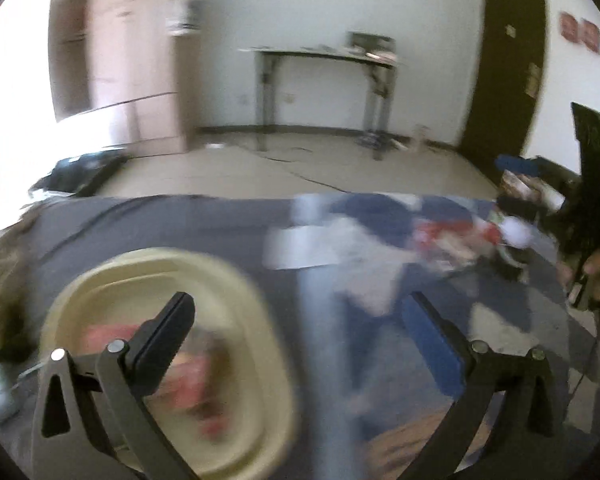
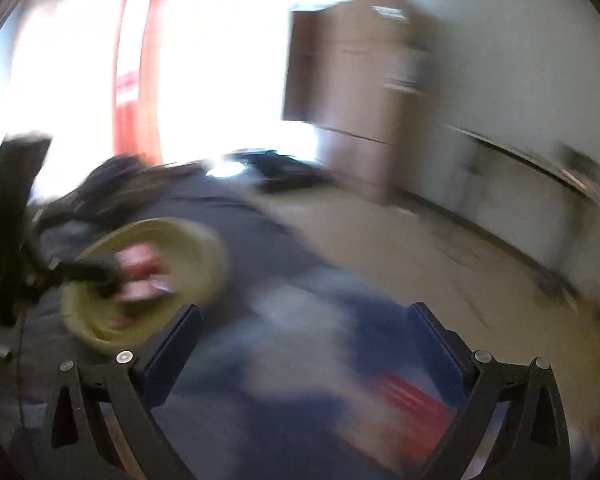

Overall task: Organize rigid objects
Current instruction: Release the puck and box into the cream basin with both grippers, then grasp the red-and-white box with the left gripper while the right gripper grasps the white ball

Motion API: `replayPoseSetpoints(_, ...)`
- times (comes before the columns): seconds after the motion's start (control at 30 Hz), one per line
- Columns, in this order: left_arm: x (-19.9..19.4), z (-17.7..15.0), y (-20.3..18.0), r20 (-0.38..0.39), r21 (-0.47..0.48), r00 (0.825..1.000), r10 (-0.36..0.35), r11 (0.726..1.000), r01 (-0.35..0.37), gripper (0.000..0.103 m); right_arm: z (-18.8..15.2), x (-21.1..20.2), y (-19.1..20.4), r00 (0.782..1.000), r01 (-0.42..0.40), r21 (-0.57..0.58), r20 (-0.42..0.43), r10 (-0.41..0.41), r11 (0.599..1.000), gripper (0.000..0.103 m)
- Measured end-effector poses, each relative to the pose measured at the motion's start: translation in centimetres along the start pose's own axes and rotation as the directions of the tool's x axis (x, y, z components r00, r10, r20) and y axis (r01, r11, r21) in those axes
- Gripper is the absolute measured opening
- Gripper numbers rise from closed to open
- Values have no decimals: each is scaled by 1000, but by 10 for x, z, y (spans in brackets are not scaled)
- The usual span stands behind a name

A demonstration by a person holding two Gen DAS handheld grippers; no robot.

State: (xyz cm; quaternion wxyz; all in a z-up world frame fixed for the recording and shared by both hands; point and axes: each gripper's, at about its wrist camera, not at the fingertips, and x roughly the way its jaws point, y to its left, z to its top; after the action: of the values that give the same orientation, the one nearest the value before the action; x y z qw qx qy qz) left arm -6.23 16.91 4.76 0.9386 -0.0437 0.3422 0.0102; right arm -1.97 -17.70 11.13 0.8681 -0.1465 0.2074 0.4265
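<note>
Both grippers are hanging wide-jawed and empty over a cloth-covered table, the left gripper poised above a cream tray, seemingly the collecting spot, with its dark finger crossing the rim. The right gripper is hovering over a blurred heap of red, white and blue items nearby, likely waiting to be sorted. Reddish packets are already lying in the shallow, rounded tray, details lost to motion blur
</note>
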Motion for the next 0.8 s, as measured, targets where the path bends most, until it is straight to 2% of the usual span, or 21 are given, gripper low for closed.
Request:
replayPoseSetpoints(0.1, 44, 13, -51, -29, -16, 993, -110, 994, 110, 103, -46, -46, -71, 984, 177, 139, -49, -172, 974, 103)
replayPoseSetpoints(0.17, 75, 20, -94, -79, 40, 985, -151, 987, 154, 103, -80, -62, -100, 973, 230, 212, -70, -220, 950, 103)
replayPoseSetpoints(0.23, 93, 24, -136, -112, 134, 984, -141, 979, 155, 103, -106, -67, -117, 971, 237, 247, -96, -219, 940, 103)
replayPoseSetpoints(0.27, 104, 27, -158, -114, 200, 987, -110, 971, 131, 103, -117, -68, -123, 973, 227, 252, -107, -206, 941, 103)
replayPoseSetpoints(0.33, 115, 30, -178, -94, 254, 993, -76, 962, 98, 103, -129, -65, -128, 980, 189, 268, -106, -167, 945, 103)
replayPoseSetpoints(0.37, 121, 32, -186, -87, 264, 993, -83, 959, 104, 103, -132, -61, -130, 987, 154, 296, -96, -131, 943, 103)
replayPoseSetpoints(0.43, 130, 36, -196, -111, 299, 989, -100, 945, 129, 103, -128, -62, -134, 989, 141, 294, -87, -121, 945, 103)
replayPoseSetpoints(0.5, 138, 40, -202, -150, 345, 982, -117, 924, 162, 103, -119, -60, -135, 989, 137, 227, -78, -122, 964, 103)
replayPoseSetpoints(0.53, 142, 41, -204, -161, 371, 981, -108, 915, 162, 103, -120, -68, -146, 990, 134, 207, -77, -121, 969, 103)
replayPoseSetpoints(0.6, 153, 42, -202, -183, 414, 979, -90, 896, 160, 103, -118, -67, -142, 987, 150, 156, -82, -139, 976, 103)
replayPoseSetpoints(0.67, 163, 42, -196, -205, 420, 977, -60, 896, 143, 103, -120, -56, -137, 984, 162, 131, -101, -150, 978, 103)
replayPoseSetpoints(0.77, 176, 41, -185, -234, 359, 963, -133, 909, 213, 103, -120, -36, -129, 980, 182, 112, -101, -171, 977, 103)
replayPoseSetpoints(0.8, 178, 40, -183, -234, 353, 962, -138, 910, 216, 103, -121, -31, -131, 978, 192, 118, -106, -180, 974, 103)
